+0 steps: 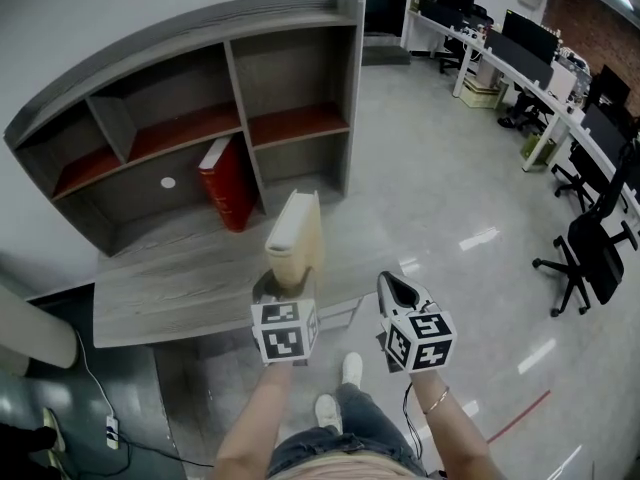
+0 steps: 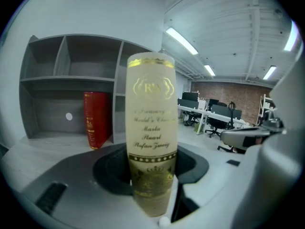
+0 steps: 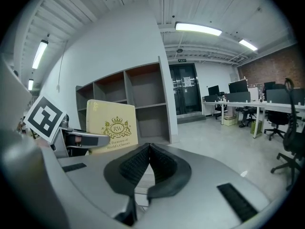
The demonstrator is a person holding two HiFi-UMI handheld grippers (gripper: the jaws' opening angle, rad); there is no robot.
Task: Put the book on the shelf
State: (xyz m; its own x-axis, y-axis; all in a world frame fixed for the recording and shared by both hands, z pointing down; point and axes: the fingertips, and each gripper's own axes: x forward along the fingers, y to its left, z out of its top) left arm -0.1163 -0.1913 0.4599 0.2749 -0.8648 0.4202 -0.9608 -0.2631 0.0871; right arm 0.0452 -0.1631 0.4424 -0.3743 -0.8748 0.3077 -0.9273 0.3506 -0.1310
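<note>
Your left gripper [image 2: 152,178] clamps its wide-set jaws on the rounded spine of the upright cream, gilt-lettered book [image 1: 295,236], short of the grey wood-grain shelf [image 1: 290,68] holding a glossy red book [image 1: 228,183], while your right gripper [image 3: 150,168] has its ribbed black pads pressed together, empty.

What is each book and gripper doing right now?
Cream book: upright, gripped near its bottom end.
Left gripper: shut on the cream book.
Right gripper: shut, holding nothing.
Red book: standing in a lower compartment of the shelf.
</note>
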